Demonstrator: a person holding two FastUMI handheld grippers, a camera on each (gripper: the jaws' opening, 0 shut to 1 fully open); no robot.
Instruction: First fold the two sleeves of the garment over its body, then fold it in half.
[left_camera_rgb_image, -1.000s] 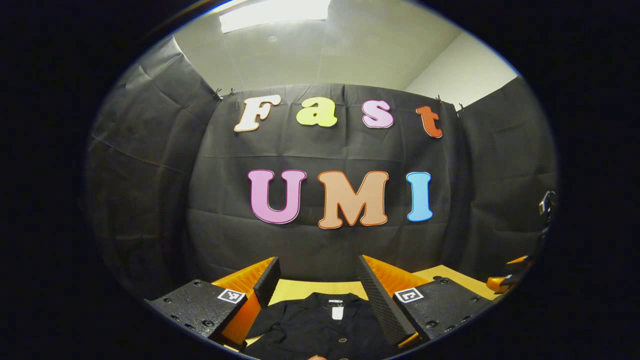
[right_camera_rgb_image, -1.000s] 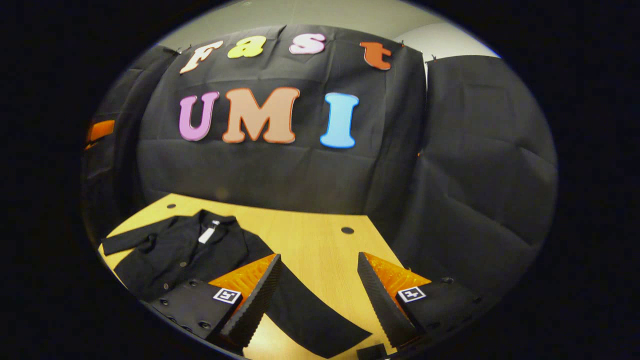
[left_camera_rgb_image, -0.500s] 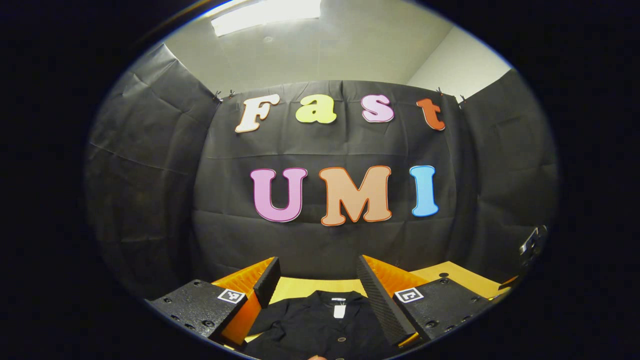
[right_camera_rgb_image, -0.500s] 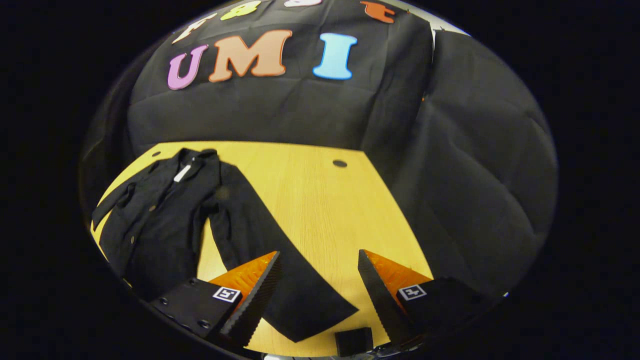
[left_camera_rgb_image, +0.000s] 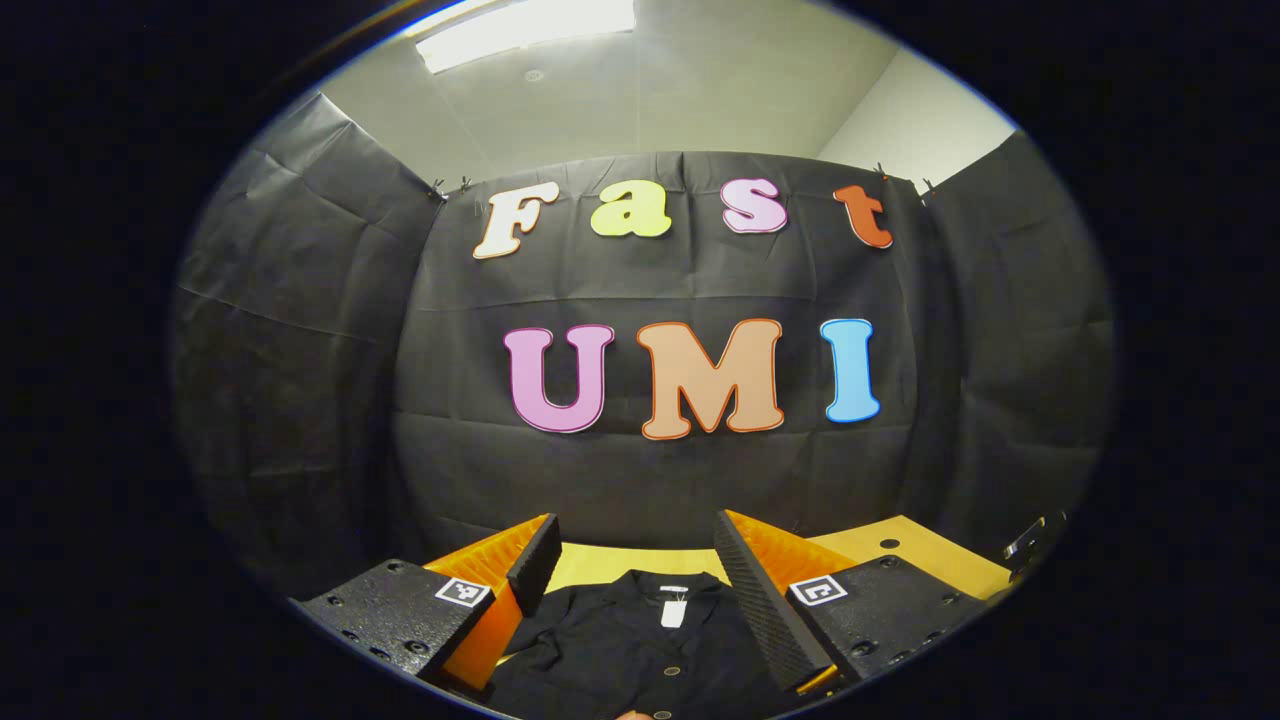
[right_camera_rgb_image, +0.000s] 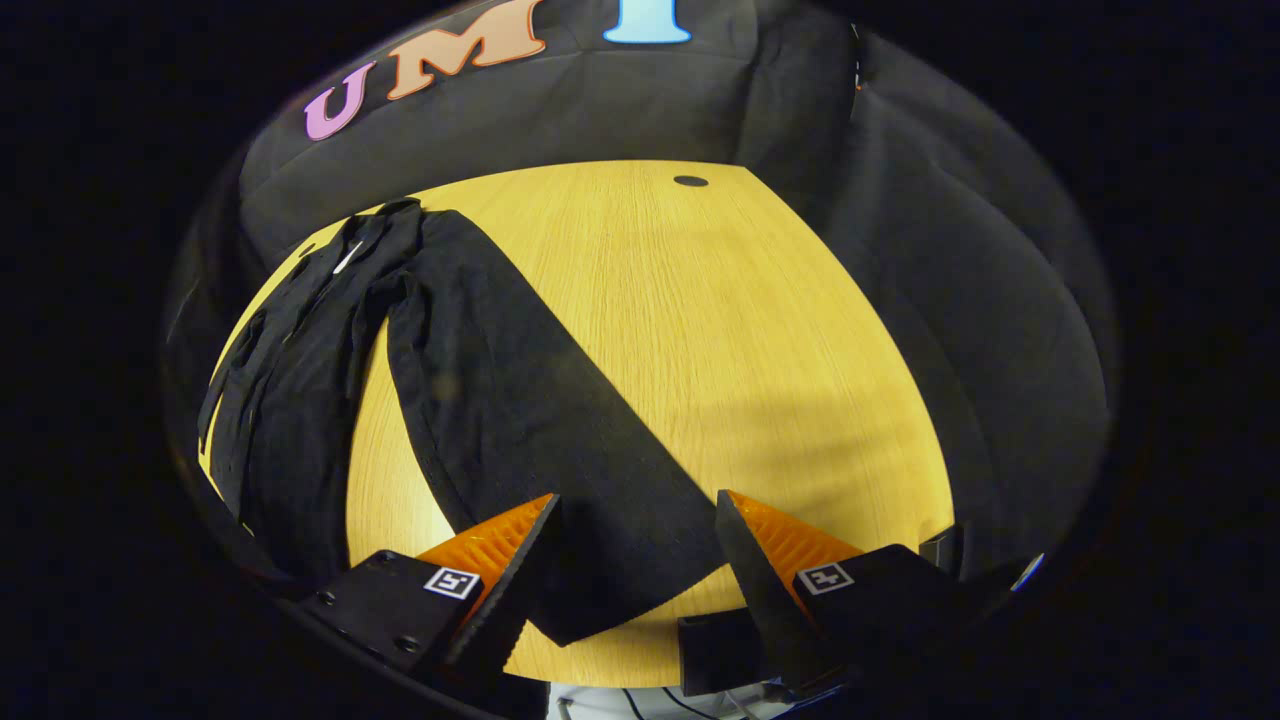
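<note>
A black buttoned garment (right_camera_rgb_image: 290, 380) lies flat on the wooden table (right_camera_rgb_image: 720, 330), collar toward the far wall. Its long sleeve (right_camera_rgb_image: 540, 430) stretches diagonally toward me in the right gripper view, the cuff end lying between the fingers of my right gripper (right_camera_rgb_image: 635, 570). That gripper is open and hovers just above the cuff. In the left gripper view, the garment's collar and white tag (left_camera_rgb_image: 640, 640) sit between the fingers of my left gripper (left_camera_rgb_image: 635, 590), which is open and held above the garment.
The table (left_camera_rgb_image: 900, 555) ends at black cloth walls on all sides. A small dark hole (right_camera_rgb_image: 690, 181) marks the tabletop far right. A small black block (right_camera_rgb_image: 715, 650) sits at the near table edge. Part of the other gripper (left_camera_rgb_image: 1030, 540) shows at the right.
My right gripper has tilted down and dropped toward the sleeve cuff, which now lies between its fingers. The left gripper has barely shifted, staying over the collar.
</note>
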